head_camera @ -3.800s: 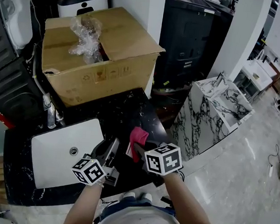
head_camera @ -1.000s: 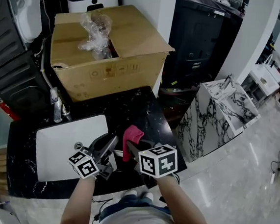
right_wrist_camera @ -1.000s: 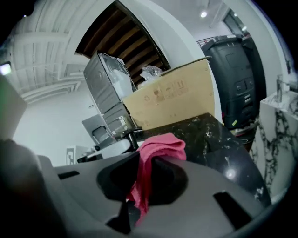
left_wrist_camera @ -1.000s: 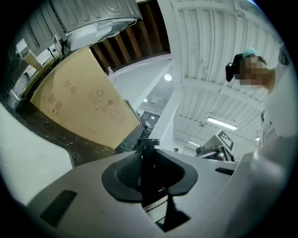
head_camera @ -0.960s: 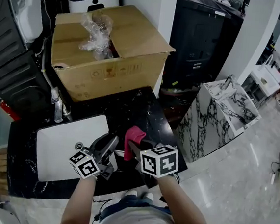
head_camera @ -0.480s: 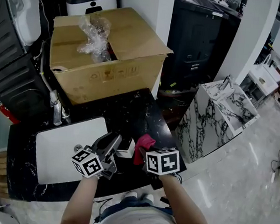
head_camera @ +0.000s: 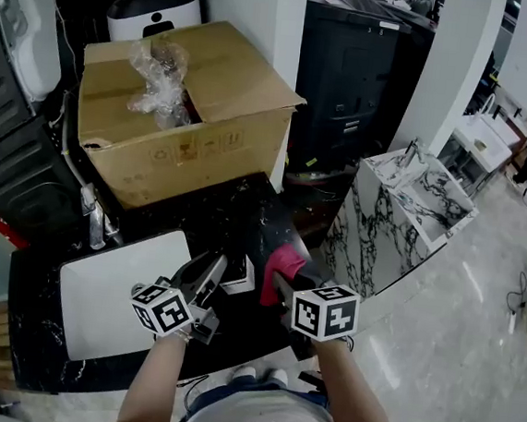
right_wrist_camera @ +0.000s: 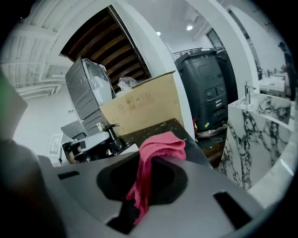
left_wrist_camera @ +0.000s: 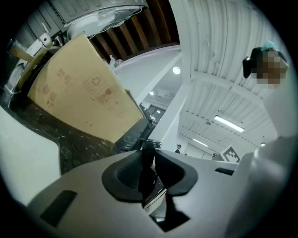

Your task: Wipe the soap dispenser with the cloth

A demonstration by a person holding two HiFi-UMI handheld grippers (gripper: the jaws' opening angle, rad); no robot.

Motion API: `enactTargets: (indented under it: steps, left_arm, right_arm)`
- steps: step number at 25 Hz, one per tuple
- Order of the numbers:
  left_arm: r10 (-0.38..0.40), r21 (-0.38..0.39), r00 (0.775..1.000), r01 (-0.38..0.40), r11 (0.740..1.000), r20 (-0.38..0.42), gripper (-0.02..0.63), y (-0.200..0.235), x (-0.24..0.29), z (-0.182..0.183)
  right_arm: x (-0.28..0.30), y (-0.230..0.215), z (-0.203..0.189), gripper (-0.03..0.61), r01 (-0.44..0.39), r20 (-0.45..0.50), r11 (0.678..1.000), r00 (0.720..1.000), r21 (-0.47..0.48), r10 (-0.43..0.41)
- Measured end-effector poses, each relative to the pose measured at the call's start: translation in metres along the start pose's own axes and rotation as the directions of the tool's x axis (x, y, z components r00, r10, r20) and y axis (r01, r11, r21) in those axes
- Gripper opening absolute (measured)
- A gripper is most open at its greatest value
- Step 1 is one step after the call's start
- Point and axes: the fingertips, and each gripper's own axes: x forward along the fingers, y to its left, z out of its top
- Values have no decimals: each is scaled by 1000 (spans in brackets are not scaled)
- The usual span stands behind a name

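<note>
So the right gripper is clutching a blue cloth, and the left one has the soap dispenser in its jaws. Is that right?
Not quite. The cloth is pink, not blue, as the right gripper view shows. The right gripper does clutch it, and the left gripper has the soap dispenser in its jaws.

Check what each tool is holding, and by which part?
Left tool clamps the soap dispenser by its dark pump neck. Right tool pinches the pink cloth at a fold, part bunched beyond the jaws.
</note>
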Motion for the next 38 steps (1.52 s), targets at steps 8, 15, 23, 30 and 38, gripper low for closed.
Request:
enactTargets:
  steps: [8,15,23,30,38]
  left_arm:
    - [-174,-127,968,198,972,179,94,-45,-2,55]
    - [-181,-73,967,197,978,178,95,-56,4,78]
    - [-150,-13,972,155,988,183,94,-60,20,101]
    - [-212,8,963,214,977,168,94,-89,14,107]
    - [-238,-72,962,249,966,130,94,-110,11,113]
  right_arm:
    - [3,24,-5,52,-128,4,978,991,-165,131]
    - [0,49,18,52,-188,73,943,974,-276,216]
    - [-16,85,20,52,-276,88,881,939,-385,333]
    - [-17,78,12,52,-263,62,869,947,-420,317]
    - [-11,79,41,52,-223,102,838,945,-497,312]
